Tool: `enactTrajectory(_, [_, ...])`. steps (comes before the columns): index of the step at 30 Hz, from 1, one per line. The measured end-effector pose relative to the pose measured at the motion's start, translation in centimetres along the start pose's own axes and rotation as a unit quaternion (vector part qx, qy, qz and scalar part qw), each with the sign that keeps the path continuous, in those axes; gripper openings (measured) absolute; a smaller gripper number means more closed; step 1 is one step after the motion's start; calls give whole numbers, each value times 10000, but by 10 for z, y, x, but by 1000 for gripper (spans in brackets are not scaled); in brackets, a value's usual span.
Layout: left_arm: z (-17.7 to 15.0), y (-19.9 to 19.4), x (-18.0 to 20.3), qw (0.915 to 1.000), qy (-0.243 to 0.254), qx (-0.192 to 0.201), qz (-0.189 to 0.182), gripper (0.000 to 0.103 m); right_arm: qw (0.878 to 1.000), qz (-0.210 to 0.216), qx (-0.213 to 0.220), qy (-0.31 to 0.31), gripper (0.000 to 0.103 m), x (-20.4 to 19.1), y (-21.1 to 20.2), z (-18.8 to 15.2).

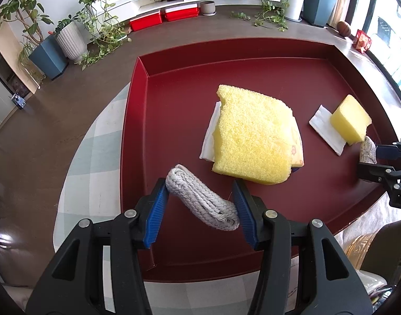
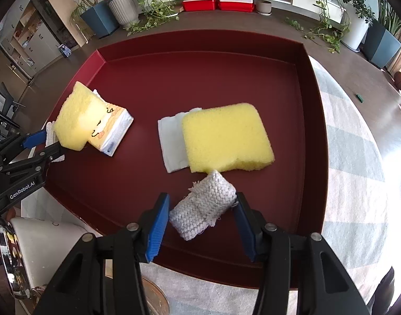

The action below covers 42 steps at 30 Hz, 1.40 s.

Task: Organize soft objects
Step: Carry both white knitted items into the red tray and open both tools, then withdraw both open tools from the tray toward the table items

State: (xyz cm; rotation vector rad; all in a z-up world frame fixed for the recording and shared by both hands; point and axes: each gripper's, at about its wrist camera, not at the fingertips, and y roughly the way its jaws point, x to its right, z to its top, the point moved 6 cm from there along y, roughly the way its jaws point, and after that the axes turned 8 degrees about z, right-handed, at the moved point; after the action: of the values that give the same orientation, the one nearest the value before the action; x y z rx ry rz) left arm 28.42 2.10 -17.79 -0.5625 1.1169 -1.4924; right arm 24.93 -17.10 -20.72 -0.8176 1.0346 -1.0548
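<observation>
Knit roll [image 1: 203, 197] pinched by left gripper [image 1: 199, 210] | right gripper [image 2: 200, 223] pinching knit pad [image 2: 204, 204] | red tray [image 1: 174, 60]

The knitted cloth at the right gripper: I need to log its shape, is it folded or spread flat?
Folded. The knitted cloth forms a thick, layered bundle between the right gripper fingers, over the red tray.

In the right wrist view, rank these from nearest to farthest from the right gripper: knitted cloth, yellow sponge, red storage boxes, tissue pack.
1. Knitted cloth: between the jaws of the right gripper.
2. Yellow sponge: just beyond, centre of the red tray.
3. Tissue pack: far left of the tray.
4. Red storage boxes: under the shelf across the room.
</observation>
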Motion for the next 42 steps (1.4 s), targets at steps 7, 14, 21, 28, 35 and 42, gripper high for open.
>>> enactTrajectory(7, [2, -3, 0, 9998, -2, 65, 169, 51, 9998, 6, -82, 189, 54, 5, 0, -1])
enactTrajectory(14, [9, -11, -4, 9996, -103, 207, 153, 77, 9998, -93, -7, 156, 57, 5, -7, 2])
enactTrajectory(21, [9, -22, -14, 9989, -177, 326, 279, 83, 9993, -306, 172, 120, 69, 5, -23, 7])
enactTrajectory(28, [7, -46, -34, 9967, -423, 560, 414, 83, 9980, -424, 420, 216, 69, 10, -48, 2])
enactTrajectory(35, [-5, -67, -61, 9926, -692, 765, 641, 83, 9964, -438, 561, 466, 69, 23, -68, -18])
enactTrajectory(42, [-34, -76, -83, 9903, -886, 624, 869, 83, 9940, -501, 619, 756, 69, 40, -84, -51])
